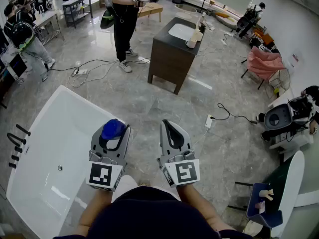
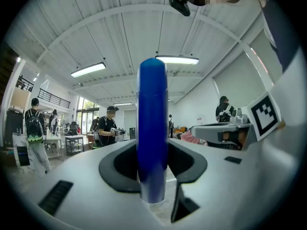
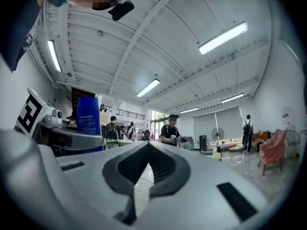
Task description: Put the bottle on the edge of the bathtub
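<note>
A blue bottle (image 1: 113,129) stands upright between the jaws of my left gripper (image 1: 115,135), which is shut on it. In the left gripper view the bottle (image 2: 152,128) fills the middle, pressed from both sides by the jaws of the left gripper (image 2: 152,152). The gripper and bottle hang over the right rim of the white bathtub (image 1: 47,133). My right gripper (image 1: 171,129) is just to the right, over the grey floor, shut with nothing in it. Its jaw tips meet in the right gripper view (image 3: 148,145), where the bottle (image 3: 88,116) also shows at left.
Black tap fittings (image 1: 16,142) sit on the tub's left rim, with a drain (image 1: 60,168) in its floor. Ahead stand a dark vanity cabinet with a sink (image 1: 169,54) and a person in black (image 1: 124,19). Cables (image 1: 97,66) and a power strip (image 1: 210,120) lie on the floor.
</note>
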Motion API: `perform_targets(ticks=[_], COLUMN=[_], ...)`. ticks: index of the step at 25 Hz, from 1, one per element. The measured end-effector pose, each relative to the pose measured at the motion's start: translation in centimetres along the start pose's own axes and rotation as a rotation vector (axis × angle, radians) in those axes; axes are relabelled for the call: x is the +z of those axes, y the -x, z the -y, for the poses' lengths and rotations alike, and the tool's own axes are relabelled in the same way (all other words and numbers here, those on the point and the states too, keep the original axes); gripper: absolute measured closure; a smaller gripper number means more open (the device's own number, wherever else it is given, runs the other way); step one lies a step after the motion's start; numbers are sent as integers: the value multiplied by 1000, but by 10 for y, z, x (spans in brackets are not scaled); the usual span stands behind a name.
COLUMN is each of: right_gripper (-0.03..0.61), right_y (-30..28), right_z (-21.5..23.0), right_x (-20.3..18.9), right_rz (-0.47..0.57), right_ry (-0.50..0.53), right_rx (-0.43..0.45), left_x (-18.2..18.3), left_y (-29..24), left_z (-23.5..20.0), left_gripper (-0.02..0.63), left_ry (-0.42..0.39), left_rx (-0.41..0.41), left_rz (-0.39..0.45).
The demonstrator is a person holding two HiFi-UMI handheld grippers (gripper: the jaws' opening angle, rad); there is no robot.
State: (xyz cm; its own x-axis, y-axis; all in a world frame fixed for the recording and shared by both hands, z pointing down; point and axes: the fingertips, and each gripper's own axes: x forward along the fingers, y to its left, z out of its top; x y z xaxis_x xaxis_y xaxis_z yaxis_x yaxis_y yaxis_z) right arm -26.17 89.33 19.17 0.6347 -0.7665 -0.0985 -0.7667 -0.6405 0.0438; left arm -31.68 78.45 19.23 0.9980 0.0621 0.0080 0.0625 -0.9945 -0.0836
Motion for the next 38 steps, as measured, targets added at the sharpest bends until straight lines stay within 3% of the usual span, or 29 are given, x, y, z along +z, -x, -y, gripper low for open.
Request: perform_targets(ticks=[8,15,30,38], right_gripper=[578,578,578,578], right_y=[-13,-68,-283,-350], right_z=[27,36,78,73], right_x=[-12,-43,-76,-99], right_rz=[2,-60,-100,-118], right_ry=[-91,-105,-78,-104], right_rx=[-19,10,103,175], left_x=[-8,-34,-56,-72], left_y=[-29,-76,-221,-254], left_z=[3,-28,-181,-232], left_gripper=[463,466,465,463], left_ry=[-9,15,15,18], left_rx=[-25,-47,47,105], left_rz=[-34,-78,-93,-121])
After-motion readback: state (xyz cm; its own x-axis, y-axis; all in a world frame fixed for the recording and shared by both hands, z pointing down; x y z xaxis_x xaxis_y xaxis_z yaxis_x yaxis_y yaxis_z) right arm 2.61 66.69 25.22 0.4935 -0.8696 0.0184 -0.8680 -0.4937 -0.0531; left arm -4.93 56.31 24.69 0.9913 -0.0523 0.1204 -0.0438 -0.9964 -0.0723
